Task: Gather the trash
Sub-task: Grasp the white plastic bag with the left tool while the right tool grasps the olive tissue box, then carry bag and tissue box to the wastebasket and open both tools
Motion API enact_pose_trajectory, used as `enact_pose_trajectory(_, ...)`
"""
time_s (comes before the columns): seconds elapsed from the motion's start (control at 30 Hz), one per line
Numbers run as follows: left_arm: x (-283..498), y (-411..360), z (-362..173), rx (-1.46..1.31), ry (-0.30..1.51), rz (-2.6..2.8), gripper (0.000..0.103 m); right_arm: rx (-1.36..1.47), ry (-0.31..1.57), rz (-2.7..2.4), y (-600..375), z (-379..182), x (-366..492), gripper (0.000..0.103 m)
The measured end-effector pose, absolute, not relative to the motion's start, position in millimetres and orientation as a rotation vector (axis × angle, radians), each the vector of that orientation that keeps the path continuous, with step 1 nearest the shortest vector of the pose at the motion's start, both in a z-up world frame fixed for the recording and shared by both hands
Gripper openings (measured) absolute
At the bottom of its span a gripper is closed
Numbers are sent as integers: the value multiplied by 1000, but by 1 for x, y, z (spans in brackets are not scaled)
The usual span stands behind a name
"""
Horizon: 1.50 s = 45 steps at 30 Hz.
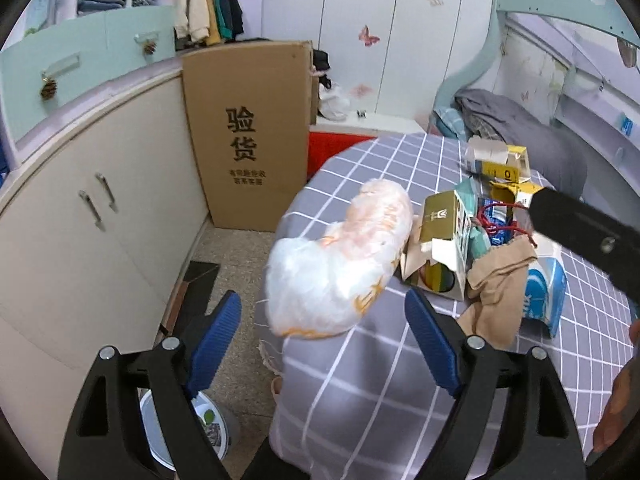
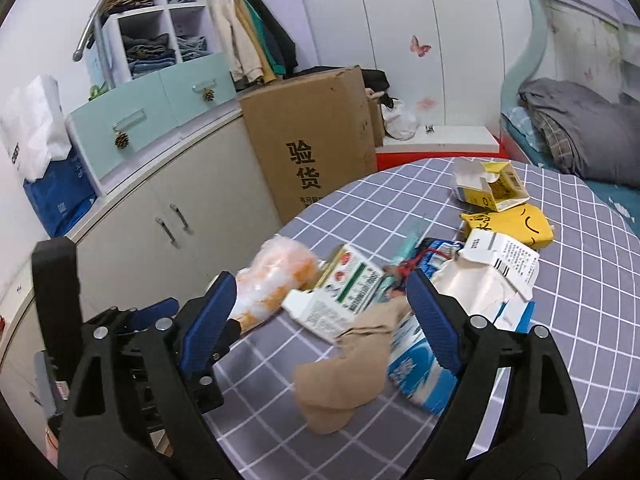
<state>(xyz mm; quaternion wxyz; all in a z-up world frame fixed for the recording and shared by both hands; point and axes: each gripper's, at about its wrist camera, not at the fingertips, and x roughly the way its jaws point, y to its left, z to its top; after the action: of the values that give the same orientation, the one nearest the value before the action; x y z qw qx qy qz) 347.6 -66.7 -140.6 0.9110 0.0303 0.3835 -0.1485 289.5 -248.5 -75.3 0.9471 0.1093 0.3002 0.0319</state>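
Your left hand-held gripper (image 1: 322, 344) stands spread wide at the bottom of the left wrist view, grasping nothing; the crumpled white-and-orange plastic bag (image 1: 340, 264) sits just ahead of its blue pads, at the near left edge of the bench (image 1: 360, 392) with its grey checked cloth. Your right hand-held gripper (image 2: 320, 320) is likewise released, with a tan stocking (image 2: 340, 376) lying on the cloth between and below its jaws, not pressed by either pad.

The rest of the trash is heaped mid-frame: a green-and-white carton (image 2: 340, 292), a blue-and-white packet (image 2: 416, 368) touching the stocking, a torn white box (image 2: 492, 264), and a yellow box (image 2: 492, 188) farther back toward the upper right.

To do this pickup well, probably take the soft things first. Bring each set of pads down around the bulk of its item, the bag for the left and the stocking for the right, and close on a full fold, not a loose edge. A bin (image 1: 188, 432) shows on the floor at lower left, likely the drop point.
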Motion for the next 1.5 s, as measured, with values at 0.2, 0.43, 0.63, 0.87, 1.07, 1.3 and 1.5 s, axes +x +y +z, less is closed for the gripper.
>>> enact_pose_trajectory(0.2, 374, -82, -154, 102, 856, -339, 42, 249, 678, 61, -259, -78, 312, 87)
enact_pose_trajectory(0.43, 371, -55, -138, -20, 781, -307, 29, 229, 824, 66, -246, -84, 345, 88)
enact_pose_trajectory(0.63, 364, -25, -127, -65, 726, -232, 28, 175, 958, 50, -231, -100, 369, 88)
enact_pose_trajectory(0.87, 360, -10, -130, -82, 732, -232, 28, 70, 1038, 32, -206, -121, 387, 88)
enact_pose_trajectory(1.07, 358, 7, -136, -106, 751, -229, 28, -58, 1034, 34, -182, -125, 389, 48)
enact_pose_trajectory(1.3, 348, 35, -131, -156, 740, -213, 28, -37, 936, 60, -174, -97, 377, 46)
enact_pose_trajectory(1.5, 329, 67, -121, -177, 719, -161, 28, -19, 843, 150, -143, -60, 355, 46)
